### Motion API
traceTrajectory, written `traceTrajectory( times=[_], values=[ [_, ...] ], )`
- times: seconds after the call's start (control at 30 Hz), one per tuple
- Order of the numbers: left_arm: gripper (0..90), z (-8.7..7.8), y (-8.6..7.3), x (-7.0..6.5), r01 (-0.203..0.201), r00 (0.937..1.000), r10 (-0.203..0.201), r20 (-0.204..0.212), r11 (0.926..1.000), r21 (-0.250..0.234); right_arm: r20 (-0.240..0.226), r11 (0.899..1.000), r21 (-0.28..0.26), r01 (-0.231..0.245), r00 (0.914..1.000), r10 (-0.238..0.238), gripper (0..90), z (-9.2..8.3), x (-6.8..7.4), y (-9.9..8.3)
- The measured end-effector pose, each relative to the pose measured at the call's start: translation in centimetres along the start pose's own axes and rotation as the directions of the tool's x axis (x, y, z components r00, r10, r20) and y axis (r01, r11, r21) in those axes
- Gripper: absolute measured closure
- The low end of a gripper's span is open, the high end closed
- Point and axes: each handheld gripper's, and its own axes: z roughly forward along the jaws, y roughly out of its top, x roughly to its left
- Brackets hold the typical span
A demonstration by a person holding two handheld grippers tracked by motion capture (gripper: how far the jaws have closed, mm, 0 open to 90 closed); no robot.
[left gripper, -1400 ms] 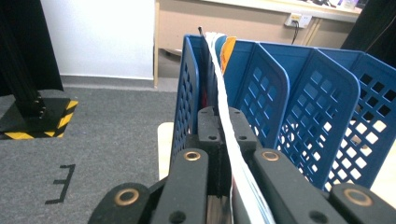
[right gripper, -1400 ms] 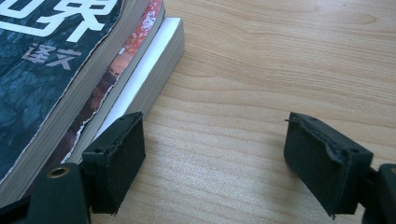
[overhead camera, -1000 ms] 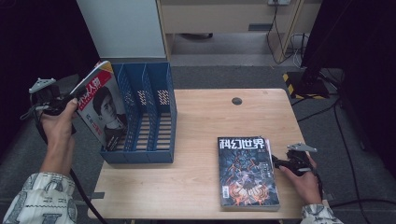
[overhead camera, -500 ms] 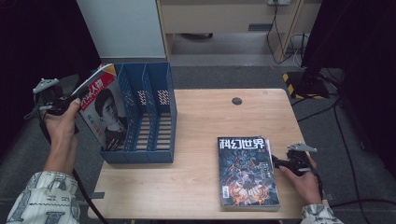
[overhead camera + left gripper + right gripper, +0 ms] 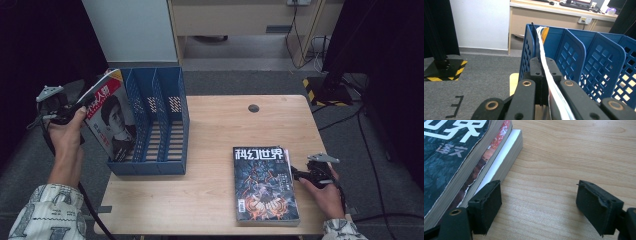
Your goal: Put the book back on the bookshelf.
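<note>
The top magazine (image 5: 265, 185) of the stack at 5 o'clock reads "科幻世界"; the held magazine (image 5: 109, 117) at 9 o'clock shows "人物".

left tongs (image 5: 75, 111) clamped shut, arm raised; right tongs (image 5: 537, 202) gape, hand low.

A: Magazine (image 5: 111, 117), left of frame, colours?

B: White cover with a red band of white characters, an orange corner at top, and a dark portrait photograph.

A: File rack (image 5: 160, 125)?

B: Solid blue, its dividers pierced with a lattice of square holes.

A: Stack of magazines (image 5: 265, 184), lower right?

B: Top cover black and deep blue with white characters and red-orange artwork low down; beneath it a red-edged cover, then cream page edges.

A: Table (image 5: 220, 130)?

B: Pale wood grain, one small dark round spot near the far edge.

A: Grippers?

B: Left gripper (image 5: 67, 112) and right gripper (image 5: 299, 175) both black; brass-coloured rivets on the jaws.

A: Sleeve (image 5: 45, 212)?

B: Cream with a dark printed pattern.
</note>
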Motion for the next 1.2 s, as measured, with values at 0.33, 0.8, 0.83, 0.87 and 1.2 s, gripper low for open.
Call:
traceTrajectory(
  times=[0.33, 0.8, 0.83, 0.87, 1.2],
  values=[
    [86.3, -0.2, -0.9, 0.1, -0.003, 1.0000, 0.003, 0.000, 0.9996, 0.028, 0.001, 1.000, -0.001, 0.000, 1.0000, 0.000, 20.7, 0.0, 0.0, 0.0],
    [86.1, -0.4, -1.5, 0.4, -0.014, 0.9999, 0.014, 0.003, 0.9990, 0.042, 0.000, 1.000, 0.000, 0.000, 1.0000, 0.000, 20.7, 0.0, 0.0, 0.0],
    [86.1, -0.4, -1.5, 0.5, -0.013, 0.9999, 0.013, 0.005, 0.9990, 0.043, 0.000, 1.000, 0.001, -0.001, 1.0000, 0.001, 20.7, 0.0, 0.0, 0.0],
    [86.1, -0.4, -1.5, 0.5, -0.014, 0.9999, 0.014, 0.006, 0.9989, 0.044, 0.000, 1.000, -0.001, -0.001, 1.0000, 0.001, 20.7, 0.0, 0.0, 0.0],
    [85.2, -0.8, -1.8, 0.6, -0.034, 0.9994, 0.034, 0.010, 0.9975, 0.063, 0.001, 1.000, -0.001, 0.000, 1.0000, 0.000, 20.6, 0.0, 0.0, 0.0]
  ],
)
